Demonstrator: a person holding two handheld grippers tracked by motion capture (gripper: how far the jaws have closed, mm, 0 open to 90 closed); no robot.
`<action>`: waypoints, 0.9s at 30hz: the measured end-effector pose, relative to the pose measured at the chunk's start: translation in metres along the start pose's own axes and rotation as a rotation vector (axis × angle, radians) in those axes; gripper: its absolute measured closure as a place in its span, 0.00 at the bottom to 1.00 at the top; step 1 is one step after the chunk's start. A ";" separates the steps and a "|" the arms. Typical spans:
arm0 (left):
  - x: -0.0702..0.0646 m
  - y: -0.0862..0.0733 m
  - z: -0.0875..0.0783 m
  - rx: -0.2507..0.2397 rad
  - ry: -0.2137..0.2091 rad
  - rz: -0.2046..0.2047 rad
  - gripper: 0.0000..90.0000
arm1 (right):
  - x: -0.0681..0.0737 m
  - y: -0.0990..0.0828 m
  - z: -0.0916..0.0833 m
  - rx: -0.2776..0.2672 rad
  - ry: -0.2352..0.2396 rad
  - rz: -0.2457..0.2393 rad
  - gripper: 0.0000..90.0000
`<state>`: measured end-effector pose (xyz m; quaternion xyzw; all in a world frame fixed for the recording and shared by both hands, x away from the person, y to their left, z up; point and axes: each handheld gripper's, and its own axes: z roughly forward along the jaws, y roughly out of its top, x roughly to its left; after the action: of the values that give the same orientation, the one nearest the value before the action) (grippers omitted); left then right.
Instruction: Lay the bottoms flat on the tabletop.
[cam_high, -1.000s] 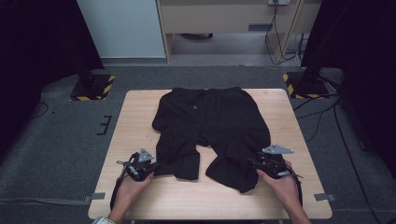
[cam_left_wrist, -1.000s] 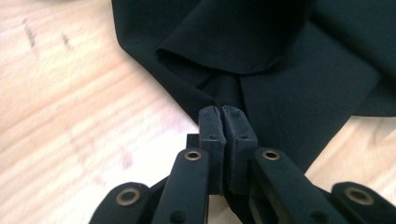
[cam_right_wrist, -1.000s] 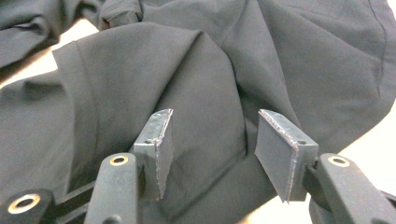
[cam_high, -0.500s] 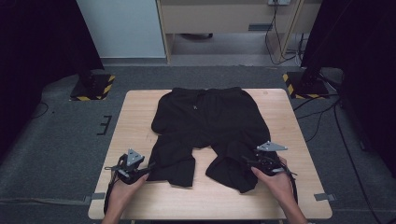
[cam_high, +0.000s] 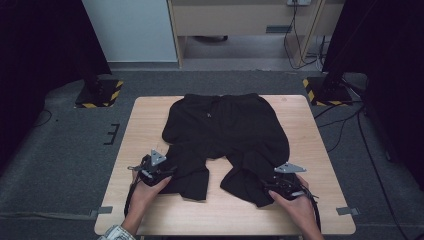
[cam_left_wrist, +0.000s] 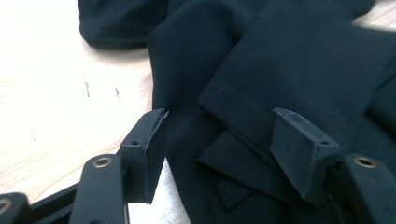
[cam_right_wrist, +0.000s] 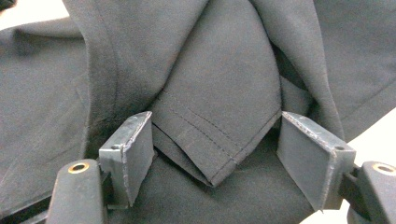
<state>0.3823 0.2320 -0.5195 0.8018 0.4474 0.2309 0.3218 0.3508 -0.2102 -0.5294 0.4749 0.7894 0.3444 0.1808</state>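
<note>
1. The black shorts (cam_high: 225, 137) lie spread on the wooden table (cam_high: 310, 150) in the high view, waistband at the far edge and both leg ends folded up near you. Your left gripper (cam_high: 156, 170) sits at the outer edge of the left leg, your right gripper (cam_high: 282, 184) at the hem of the right leg. I judge the work at an early stage — the leg ends are turned over, but the body of the garment is still flat and unfolded. Around the table stand two stands with yellow-and-black bases (cam_high: 97, 95), and cables (cam_high: 350, 125) trail on the floor; none of it is in your way.

2. In the left gripper view the jaws have just been opening and now stand apart. The folded leg edge (cam_left_wrist: 243, 140) lies between and beyond them, but neither pad presses on it, so the cloth is let go here.

3. In the right gripper view the jaws have likewise just been opening. A stitched hem corner (cam_right_wrist: 212, 140) points down between the pads (cam_right_wrist: 133, 154), free of both — released too. The layered folds are the one hindrance: you could easily pinch more layers than you mean to.
</note>
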 end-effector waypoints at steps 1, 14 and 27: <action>0.000 0.000 0.002 0.006 -0.006 0.002 0.40 | 0.000 0.000 0.000 0.000 0.000 0.000 0.34; -0.009 -0.006 -0.005 0.063 -0.080 -0.039 0.68 | -0.009 -0.004 -0.004 -0.021 -0.029 -0.056 0.70; -0.021 -0.010 -0.024 0.050 -0.045 0.056 0.56 | -0.030 -0.009 -0.010 -0.036 -0.068 -0.014 0.63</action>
<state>0.3506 0.2255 -0.5122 0.8269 0.4230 0.2107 0.3049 0.3530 -0.2428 -0.5303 0.4775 0.7798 0.3409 0.2182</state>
